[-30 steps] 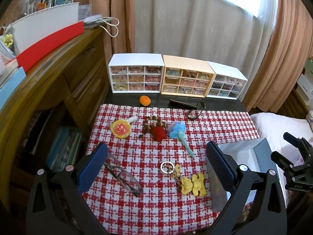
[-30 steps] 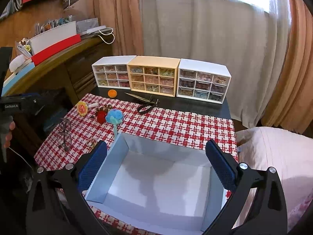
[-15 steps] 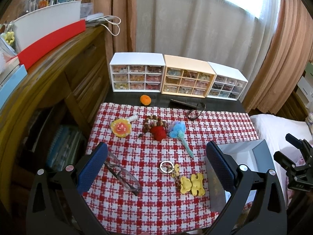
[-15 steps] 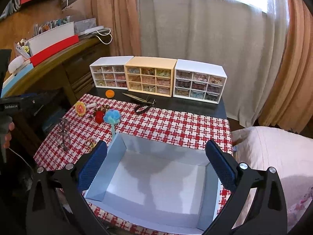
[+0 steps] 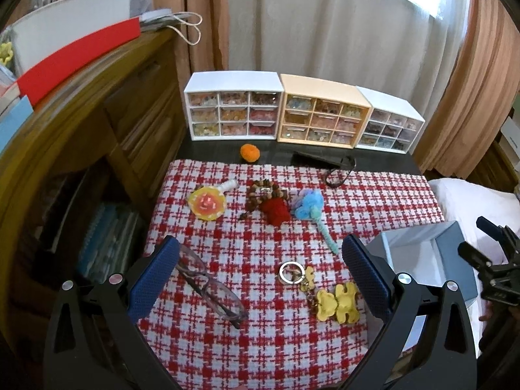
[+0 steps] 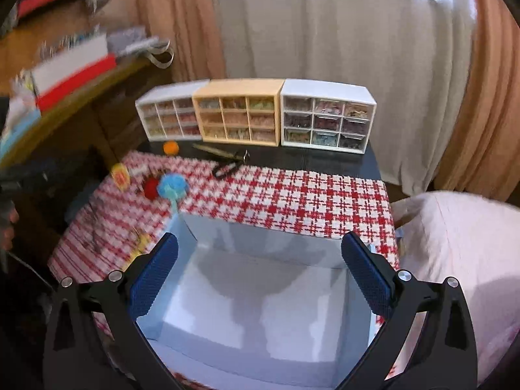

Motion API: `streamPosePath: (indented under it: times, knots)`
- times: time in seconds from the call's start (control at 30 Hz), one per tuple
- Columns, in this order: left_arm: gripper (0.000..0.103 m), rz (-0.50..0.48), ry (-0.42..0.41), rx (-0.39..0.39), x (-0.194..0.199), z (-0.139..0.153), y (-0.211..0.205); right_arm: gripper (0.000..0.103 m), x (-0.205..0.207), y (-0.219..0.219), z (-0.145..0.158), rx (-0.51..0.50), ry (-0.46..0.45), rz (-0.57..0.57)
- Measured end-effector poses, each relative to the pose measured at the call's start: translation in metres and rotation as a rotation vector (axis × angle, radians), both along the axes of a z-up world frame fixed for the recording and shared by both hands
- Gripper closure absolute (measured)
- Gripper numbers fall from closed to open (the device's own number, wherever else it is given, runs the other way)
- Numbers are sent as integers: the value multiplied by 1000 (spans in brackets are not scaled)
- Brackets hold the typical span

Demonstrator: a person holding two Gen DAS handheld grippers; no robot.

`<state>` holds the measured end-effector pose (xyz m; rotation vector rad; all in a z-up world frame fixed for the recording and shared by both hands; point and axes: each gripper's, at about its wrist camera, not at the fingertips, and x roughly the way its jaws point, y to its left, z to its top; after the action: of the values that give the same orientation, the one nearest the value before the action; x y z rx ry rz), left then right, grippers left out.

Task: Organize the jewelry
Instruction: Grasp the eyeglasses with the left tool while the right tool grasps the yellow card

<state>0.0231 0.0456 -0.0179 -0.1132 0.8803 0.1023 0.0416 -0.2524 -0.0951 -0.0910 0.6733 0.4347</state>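
Three small drawer cabinets – two white [image 5: 232, 109] [image 5: 388, 123], one tan [image 5: 321, 115] – each with nine drawers. One checked cloth [image 5: 276, 341], one open box [image 6: 256, 299], one pair of glasses [image 5: 211, 289], one yellow keychain [image 5: 325, 295], one orange pompom [image 5: 249, 152], one blue pompom [image 5: 307, 204] – and two grippers [image 5: 260, 279] [image 6: 258, 279].

Dark table [image 5: 279, 157] w/ red-white checked cloth [image 5: 282, 341] over most of it; along the bare back strip, three small drawer cabinets side by side: white [image 5: 232, 110], orange [image 5: 321, 115], white [image 5: 388, 125], plus an orange pom-pom [image 5: 249, 152] and black scissors [image 5: 328, 164] reaching onto the cloth edge. On the cloth, back row left to right: yellow flower piece [image 5: 208, 202], brown bead string w/ red tassel [image 5: 271, 203], blue pom-pom w/ teal stem [image 5: 310, 209]. Nearer: eyeglasses [image 5: 211, 287] at left, keyring w/ yellow charms [image 5: 321, 292] mid, open pale-blue box [image 6: 260, 308] at right.
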Motion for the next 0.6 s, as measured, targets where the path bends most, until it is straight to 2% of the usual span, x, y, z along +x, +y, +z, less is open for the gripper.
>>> streamPosePath:
  times: [0.07,0.1,0.2,0.27,0.37,0.5,0.6]
  knots:
    - [4,4,-3,-15,0,-2,7,7,2,8,1,-19,-26,69]
    - [4,3,-11,-31,0,-2,12,7,2,17,5,-39,-65,143]
    - [4,38,-40,-82,-3,-5,32,7,10,45,13,-155,-161,249]
    - [4,65,-51,-86,-7,-8,44,7,20,65,17,-227,-219,320]
    - [4,69,-48,-118,-14,-12,54,7,45,91,16,-296,-281,401]
    - [4,68,-59,-207,-27,-16,64,7,84,121,10,-362,-283,487]
    - [4,82,-46,-227,-32,-22,67,7,114,144,7,-388,-259,532]
